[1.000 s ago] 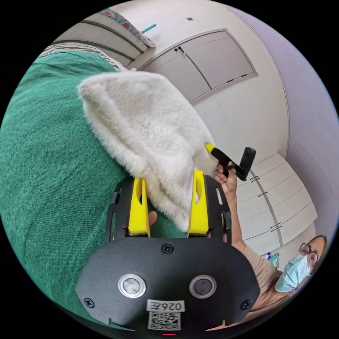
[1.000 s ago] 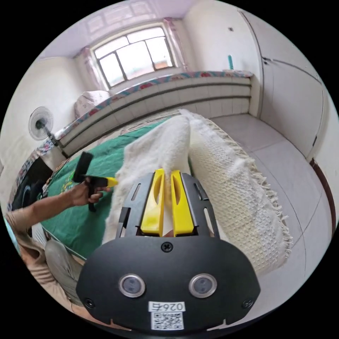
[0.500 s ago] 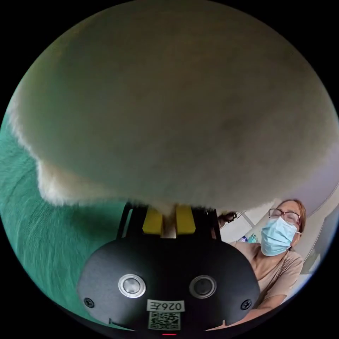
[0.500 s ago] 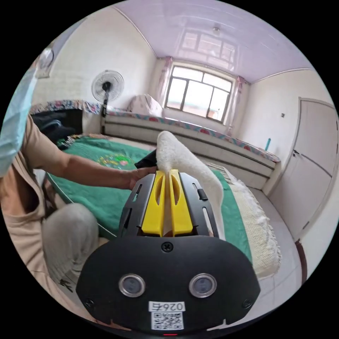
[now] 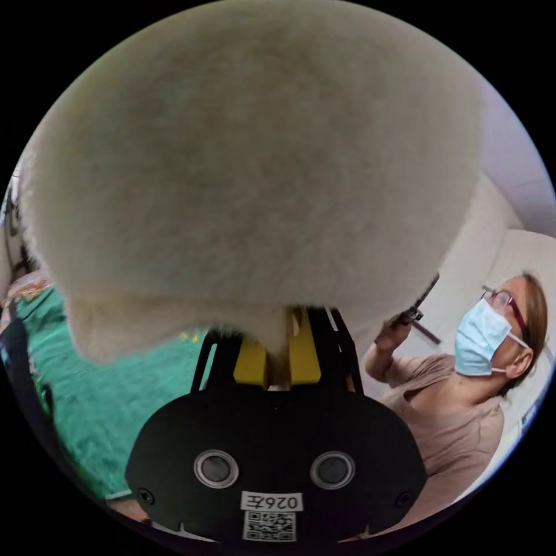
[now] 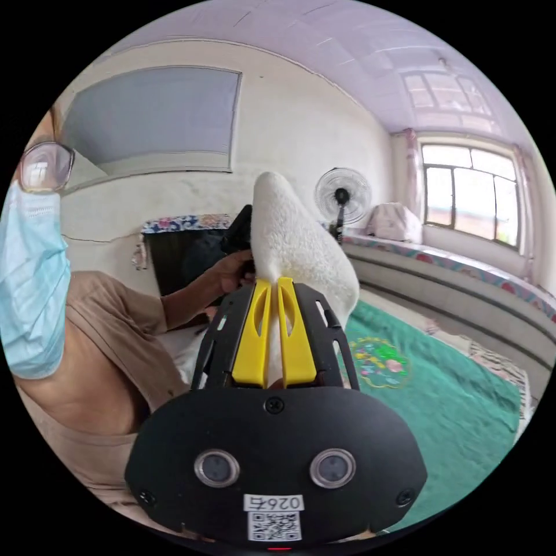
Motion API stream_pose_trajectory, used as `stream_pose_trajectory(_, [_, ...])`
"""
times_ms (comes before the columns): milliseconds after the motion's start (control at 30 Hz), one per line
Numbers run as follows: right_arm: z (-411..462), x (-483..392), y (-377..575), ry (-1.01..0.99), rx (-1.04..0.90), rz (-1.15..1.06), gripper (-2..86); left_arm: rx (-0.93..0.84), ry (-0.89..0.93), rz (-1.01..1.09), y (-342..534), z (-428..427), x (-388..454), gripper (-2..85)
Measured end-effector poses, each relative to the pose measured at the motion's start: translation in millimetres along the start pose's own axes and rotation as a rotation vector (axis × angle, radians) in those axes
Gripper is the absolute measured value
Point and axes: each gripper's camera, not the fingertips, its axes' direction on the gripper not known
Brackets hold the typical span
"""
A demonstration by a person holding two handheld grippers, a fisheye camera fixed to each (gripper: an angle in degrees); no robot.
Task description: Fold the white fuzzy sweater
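The white fuzzy sweater (image 5: 249, 162) hangs close over the left gripper view, its fuzzy edge drooping toward the green bedspread (image 5: 116, 394). My left gripper (image 5: 277, 341) is shut on a fold of it, the yellow jaws pressed together with white fabric between them. In the right gripper view, my right gripper (image 6: 272, 284) is shut on another part of the sweater (image 6: 295, 249), which rises in a peak above the jaws. The left gripper (image 6: 238, 231) is held in a hand just behind that peak. The right gripper (image 5: 418, 304) appears beside the sweater's edge.
The person (image 5: 452, 405) holding the grippers stands beside the bed. The green bedspread (image 6: 440, 399) with an embroidered patch lies below. A standing fan (image 6: 341, 197), a window (image 6: 469, 191) and a long ledge (image 6: 463, 278) line the far walls.
My left gripper, open around the sweater's edge a second ago, has shut on it. Both grippers have lifted the sweater off the bed, and both views have swung round.
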Motion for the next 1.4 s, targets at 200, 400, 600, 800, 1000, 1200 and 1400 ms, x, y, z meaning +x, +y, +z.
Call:
stream_pose_trajectory(200, [113.8, 1.9, -0.9, -0.304, -0.154, 0.177, -1.4, -0.186, -0.223, -0.126, 77.5, -60.9, -26.0, 4.0])
stream_pose_trajectory(400, [231.8, 106.3, 31.1, 0.039, -0.464, 0.437, 0.0, -0.710, -0.188, -0.347, 72.2, 126.0, -216.9, 6.8])
stream_pose_trajectory(600, [232.8, 177.6, 56.9, 0.266, -0.389, 0.536, -0.9, -0.460, -0.025, -0.480, 117.0, 108.2, -287.4, 8.4])
stream_pose_trajectory(800, [246.4, 181.6, 71.1, 0.173, -0.352, 0.543, -0.9, 0.115, 0.298, -0.696, 215.0, -3.7, -338.2, 4.7])
stream_pose_trajectory(1000, [274.0, 111.1, 41.5, 0.036, -0.352, 0.318, 0.7, 0.146, 0.116, -0.629, 214.3, -54.0, -326.7, 6.6])
stream_pose_trajectory(1200, [298.4, 3.6, 14.2, -0.264, -0.386, 0.045, 7.6, 0.012, 0.124, -0.566, 200.8, -36.7, -315.0, 11.7])
stream_pose_trajectory(1400, [323.1, -66.7, 21.0, -0.322, -0.539, -0.145, 13.6, -0.104, 0.032, -0.512, 181.4, -11.1, -297.0, 12.7])
